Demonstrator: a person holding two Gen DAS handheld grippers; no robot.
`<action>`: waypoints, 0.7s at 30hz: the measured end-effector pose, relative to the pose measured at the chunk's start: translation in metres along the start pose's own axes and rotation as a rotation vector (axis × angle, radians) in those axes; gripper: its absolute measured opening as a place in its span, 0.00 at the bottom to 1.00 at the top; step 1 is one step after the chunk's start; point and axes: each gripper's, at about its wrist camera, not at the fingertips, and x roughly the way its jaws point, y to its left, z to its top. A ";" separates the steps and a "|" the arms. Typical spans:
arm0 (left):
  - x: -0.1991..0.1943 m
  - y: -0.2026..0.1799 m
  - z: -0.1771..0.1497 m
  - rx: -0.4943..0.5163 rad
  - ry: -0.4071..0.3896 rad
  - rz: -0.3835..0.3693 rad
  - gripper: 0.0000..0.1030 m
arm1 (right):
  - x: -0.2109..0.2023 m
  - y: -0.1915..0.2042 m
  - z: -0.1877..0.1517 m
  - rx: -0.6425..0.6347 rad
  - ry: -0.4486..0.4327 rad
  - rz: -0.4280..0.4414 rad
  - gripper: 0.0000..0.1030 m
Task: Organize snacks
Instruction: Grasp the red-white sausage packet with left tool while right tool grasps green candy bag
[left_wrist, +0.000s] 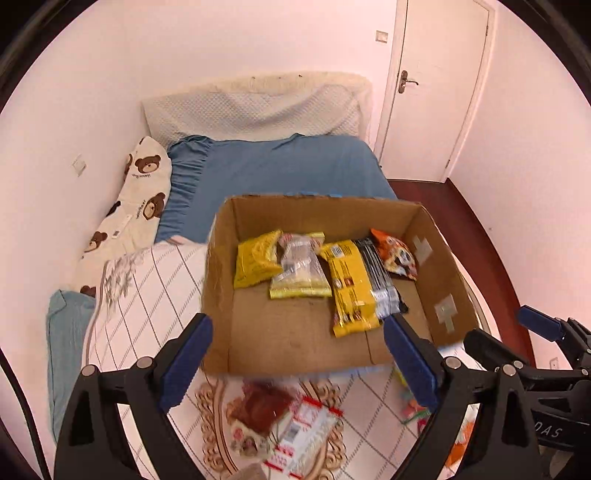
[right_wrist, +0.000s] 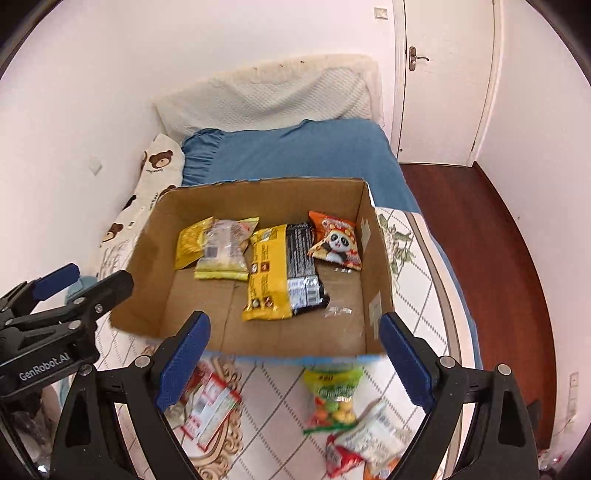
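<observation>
An open cardboard box (left_wrist: 295, 332) (right_wrist: 207, 295) sits on the bed. Inside lie a yellow bag (left_wrist: 255, 262), a clear packet (left_wrist: 299, 273) (right_wrist: 225, 249), a long yellow-and-black packet (left_wrist: 354, 288) (right_wrist: 280, 273) and an orange panda bag (left_wrist: 395, 254) (right_wrist: 336, 240). Loose snacks lie on the quilt in front of the box: a red-and-white packet (left_wrist: 299, 432) (right_wrist: 210, 410), a green candy bag (right_wrist: 332, 395) and a white-and-red packet (right_wrist: 365, 443). My left gripper (left_wrist: 295, 362) is open and empty above them. My right gripper (right_wrist: 295, 362) is open and empty; it also shows in the left wrist view (left_wrist: 517, 332).
A white checked quilt (left_wrist: 147, 295) covers the near bed; a blue sheet (left_wrist: 280, 166) and pale pillow (left_wrist: 255, 110) lie behind the box. A bear-print cushion (left_wrist: 136, 206) lies by the left wall. A door (left_wrist: 436, 81) and dark red floor (right_wrist: 480, 240) are at the right.
</observation>
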 end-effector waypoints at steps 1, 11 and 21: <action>-0.002 -0.001 -0.006 0.002 0.010 -0.002 0.92 | -0.004 -0.001 -0.006 0.006 0.000 0.006 0.92; 0.032 -0.003 -0.119 0.084 0.232 0.014 0.92 | 0.006 -0.025 -0.111 0.061 0.153 0.059 0.56; 0.147 -0.011 -0.185 0.328 0.481 0.070 0.92 | 0.066 -0.055 -0.150 0.214 0.276 0.056 0.57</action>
